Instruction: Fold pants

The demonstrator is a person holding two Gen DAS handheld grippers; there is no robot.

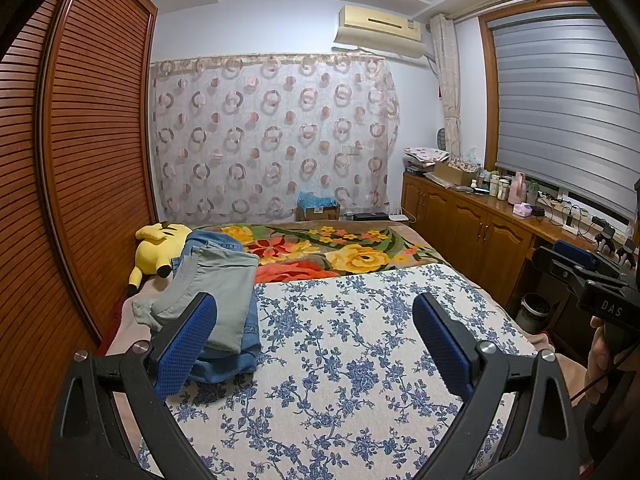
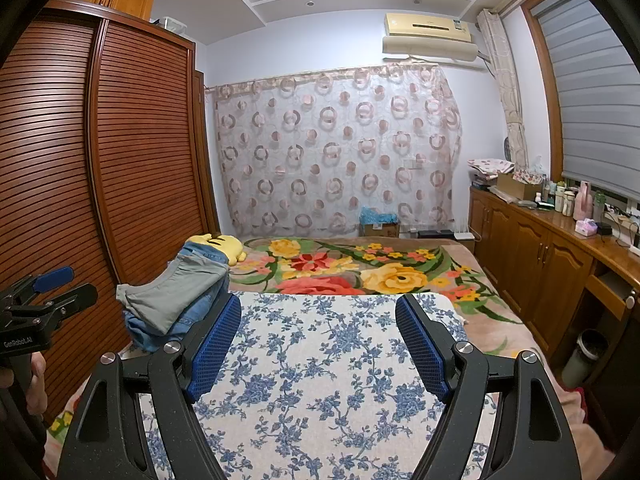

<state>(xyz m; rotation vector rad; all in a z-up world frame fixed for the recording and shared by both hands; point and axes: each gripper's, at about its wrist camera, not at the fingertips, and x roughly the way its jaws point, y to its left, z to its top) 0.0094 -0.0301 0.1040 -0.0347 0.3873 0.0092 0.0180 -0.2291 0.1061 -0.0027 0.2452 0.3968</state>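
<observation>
**Status: pants folded and stacked; both tools empty above the bed**

**Task progress**

1. Look to 9 o'clock in the left wrist view. You will find the stack of pants (image 1: pixel 218 300) at the left edge of the bed, lying partly on the blue-flowered cloth (image 1: pixel 360 344). The grey pair (image 1: pixel 216 280) lies folded on top; the denim pair (image 1: pixel 224 360) lies folded beneath it, its edges showing at the near and far ends.
2. In the right wrist view the same stack sits at about 10 o'clock, just beyond the left finger of the right tool.
3. Treat the folding as complete or nearly so: both visible garments are squared into compact rectangles, and no unfolded pants appear on the cloth. Whether more garments wait outside the frames cannot be told.
4. The yellow plush toy (image 1: pixel 160 248) lies just behind the stack, touching or nearly touching the denim.

**Tool pose**

1. Left tool (image 1: pixel 316 340): the fingers stand wide apart and hold nothing. It is level, pointing toward 12 o'clock across the bed. Its left pad overlaps the stack in the picture; contact cannot be confirmed.
2. Right tool (image 2: pixel 318 344): the fingers stand wide apart and hold nothing. It hovers over the middle of the flowered cloth, pointing toward 12 o'clock.
3. Each tool appears at the edge of the other's view, so you are holding them side by side, well apart.
</observation>
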